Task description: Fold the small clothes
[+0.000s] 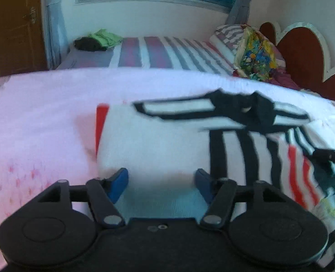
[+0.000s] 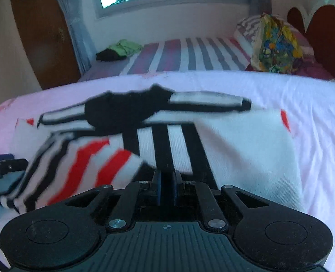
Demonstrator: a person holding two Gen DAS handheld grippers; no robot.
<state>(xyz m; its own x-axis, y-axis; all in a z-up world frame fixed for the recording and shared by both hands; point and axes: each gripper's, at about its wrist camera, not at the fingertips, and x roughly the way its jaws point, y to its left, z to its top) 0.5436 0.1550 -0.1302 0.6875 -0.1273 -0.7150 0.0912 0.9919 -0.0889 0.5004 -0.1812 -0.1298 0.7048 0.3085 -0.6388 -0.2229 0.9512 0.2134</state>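
Left wrist view
- Garment: a small white knit shirt with black stripes, red stripes and a black collar point(image 1: 190, 140) is spread on the pale pink bedsheet point(image 1: 42, 117), collar away from the camera.
- Left gripper: the black left gripper with blue pads point(image 1: 161, 182) is held with its jaws apart over the near white hem; nothing is pinched between the pads, so the cloth looks let go on this side, probably.
- Right-hand edge: a dark tool tip is glimpsed at the red-striped part, too blurry to say more.

Right wrist view
- Right gripper: the right gripper point(image 2: 166, 189) is seen with its jaws nearly together at the near edge of the shirt, by the black stripes. Whether fabric is actually caught can't be told; the pads are hidden by the linkage.
- Sleeve: a red-and-white striped part point(image 2: 94, 165) is laid over the body, likely a fold half made.
- Background: a striped bed point(image 2: 178, 54) behind, green and dark clothes point(image 2: 119, 51) parked on it, well apart.
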